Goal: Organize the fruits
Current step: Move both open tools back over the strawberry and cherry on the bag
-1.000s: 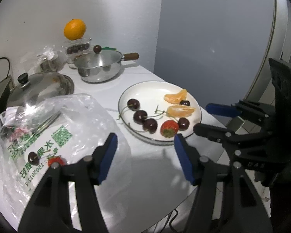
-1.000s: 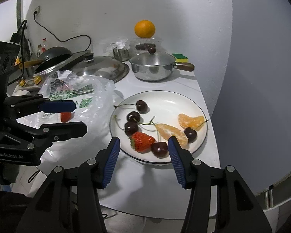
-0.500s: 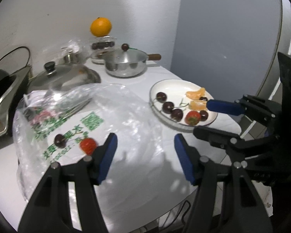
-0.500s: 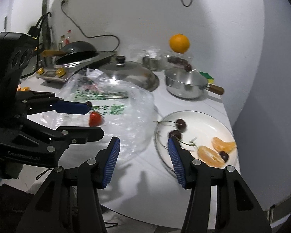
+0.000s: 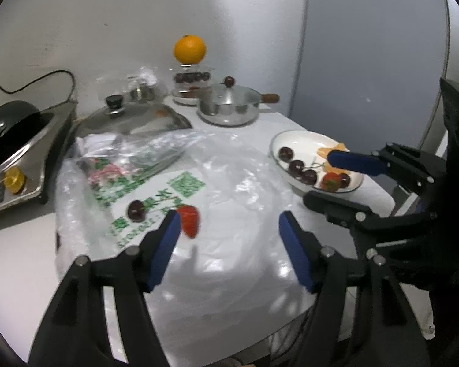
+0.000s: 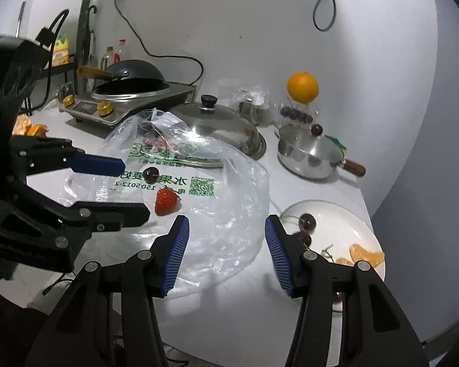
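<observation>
A clear plastic bag (image 5: 223, 183) (image 6: 226, 189) with green print lies on the white counter. A strawberry (image 5: 189, 220) (image 6: 166, 201) and a dark cherry (image 5: 136, 210) (image 6: 151, 174) show in it. A white plate (image 5: 293, 140) (image 6: 352, 223) to the right holds cherries (image 5: 296, 165), a strawberry (image 5: 330, 181) and orange segments (image 6: 367, 254). My left gripper (image 5: 229, 229) hovers over the bag near the strawberry, its jaws opening with nothing between them. My right gripper (image 6: 226, 238) is open over the bag's right edge, beside the plate, also empty.
At the back stand a steel saucepan with lid (image 5: 229, 110) (image 6: 312, 153), a domed pan lid (image 5: 131, 119) (image 6: 217, 125), an orange (image 5: 189, 49) (image 6: 302, 88) on a glass jar of cherries, and an induction stove with a wok (image 6: 128, 88). The counter's edge runs close below the grippers.
Both grippers swung left, away from the plate and over the plastic bag. The bag's strawberry and cherry now sit near the left gripper's fingers. The left jaws have spread slightly wider.
</observation>
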Demonstrator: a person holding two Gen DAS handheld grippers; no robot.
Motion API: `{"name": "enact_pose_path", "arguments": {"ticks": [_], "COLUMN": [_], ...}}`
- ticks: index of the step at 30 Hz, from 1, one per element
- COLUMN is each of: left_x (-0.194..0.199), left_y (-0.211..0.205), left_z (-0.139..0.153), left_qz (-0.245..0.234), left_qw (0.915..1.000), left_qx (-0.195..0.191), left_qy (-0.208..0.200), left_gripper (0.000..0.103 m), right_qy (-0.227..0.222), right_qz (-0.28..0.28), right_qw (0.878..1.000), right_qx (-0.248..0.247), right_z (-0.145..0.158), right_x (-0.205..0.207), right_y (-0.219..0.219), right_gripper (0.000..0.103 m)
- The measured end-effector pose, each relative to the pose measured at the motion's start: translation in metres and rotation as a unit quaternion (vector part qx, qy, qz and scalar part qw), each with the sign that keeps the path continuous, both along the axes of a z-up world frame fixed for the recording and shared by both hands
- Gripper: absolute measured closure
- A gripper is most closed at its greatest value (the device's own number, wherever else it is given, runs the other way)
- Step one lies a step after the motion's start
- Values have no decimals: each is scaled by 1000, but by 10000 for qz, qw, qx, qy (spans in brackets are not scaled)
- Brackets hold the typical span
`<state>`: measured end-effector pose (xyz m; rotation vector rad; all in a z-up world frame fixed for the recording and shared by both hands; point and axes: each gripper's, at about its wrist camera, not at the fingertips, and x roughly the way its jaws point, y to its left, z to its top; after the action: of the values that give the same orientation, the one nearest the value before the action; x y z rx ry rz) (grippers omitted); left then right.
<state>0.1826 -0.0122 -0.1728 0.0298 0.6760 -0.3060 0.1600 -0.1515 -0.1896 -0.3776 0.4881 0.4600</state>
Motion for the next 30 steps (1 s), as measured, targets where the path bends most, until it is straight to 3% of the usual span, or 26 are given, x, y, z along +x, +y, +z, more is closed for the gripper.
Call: {"name": "enact_pose_path", "arguments": {"ticks": [7, 15, 30], "left_x": [0, 2, 22], "left_y": [25, 43, 59], "left_z": [-6, -14, -27], "left_qz": [412, 774, 870], "left_qw": [9991, 9969, 9961], "left_qx": [139, 160, 156], "left_qy": [-22, 39, 65], "left_gripper": [35, 35, 35], "right_qy": [-314, -285, 411], "right_qz": [133, 413, 693], "right_qw": [9992, 9987, 9967], "right_qx": [-200, -55, 59], "right_z": [-8, -15, -35], "right_x": [-1, 10, 38], "right_y": [25, 40, 66], "right_gripper": [48, 48, 48]}}
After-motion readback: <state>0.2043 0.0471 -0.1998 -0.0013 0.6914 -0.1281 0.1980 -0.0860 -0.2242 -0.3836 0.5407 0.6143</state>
